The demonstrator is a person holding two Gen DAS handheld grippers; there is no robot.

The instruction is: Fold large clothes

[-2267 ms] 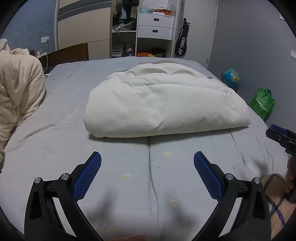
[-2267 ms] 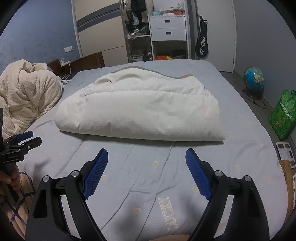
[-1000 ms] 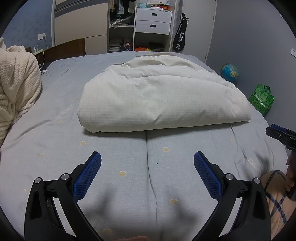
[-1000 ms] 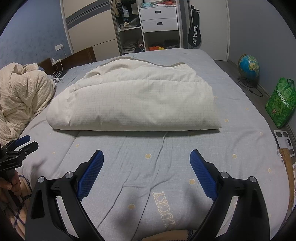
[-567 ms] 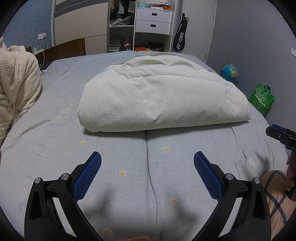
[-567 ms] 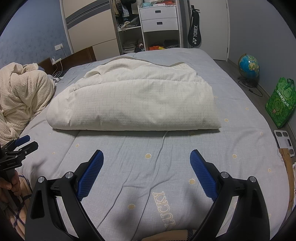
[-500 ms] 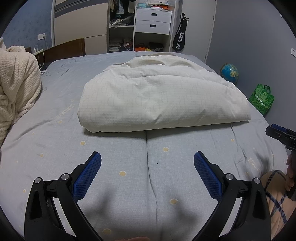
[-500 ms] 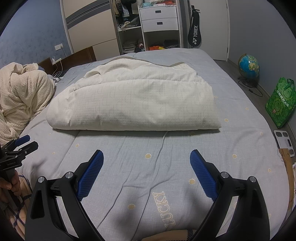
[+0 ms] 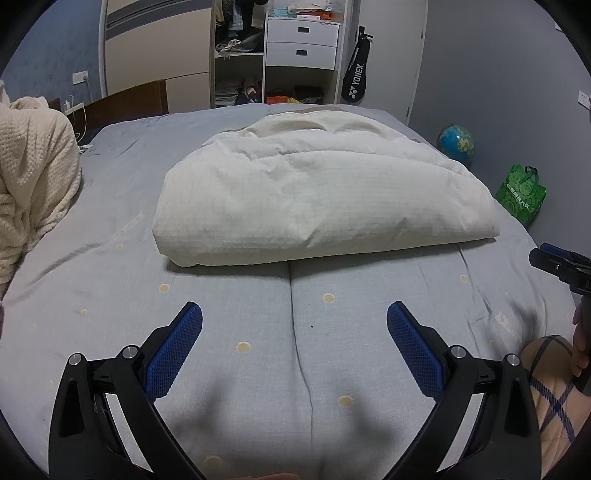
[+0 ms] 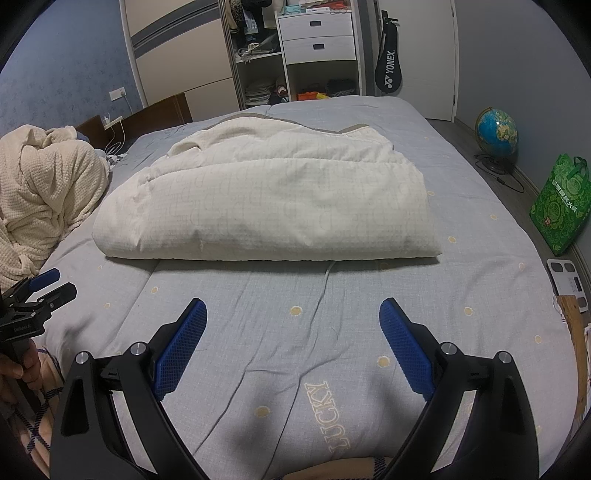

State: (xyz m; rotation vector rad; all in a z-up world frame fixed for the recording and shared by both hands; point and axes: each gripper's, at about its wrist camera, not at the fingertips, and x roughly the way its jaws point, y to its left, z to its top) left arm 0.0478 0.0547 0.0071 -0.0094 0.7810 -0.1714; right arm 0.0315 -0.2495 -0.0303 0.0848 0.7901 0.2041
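A cream quilted garment (image 9: pixel 317 199) lies folded into a thick bundle on the grey bed (image 9: pixel 229 332); it also shows in the right wrist view (image 10: pixel 273 206). My left gripper (image 9: pixel 294 317) is open and empty, hovering above the sheet short of the bundle's near edge. My right gripper (image 10: pixel 293 314) is open and empty, also short of the near edge. Each gripper shows at the edge of the other's view: the right one (image 9: pixel 557 262), the left one (image 10: pixel 37 291).
A cream knitted blanket (image 10: pixel 40 195) is heaped on the bed's left side. A globe (image 10: pixel 496 134), a green bag (image 10: pixel 559 205) and a scale (image 10: pixel 567 278) sit on the floor to the right. A wardrobe with drawers (image 10: pixel 317 33) stands beyond the bed.
Over the first second both grippers drew slightly nearer to the bundle, and the right one opened a little wider. Since then nothing has visibly moved.
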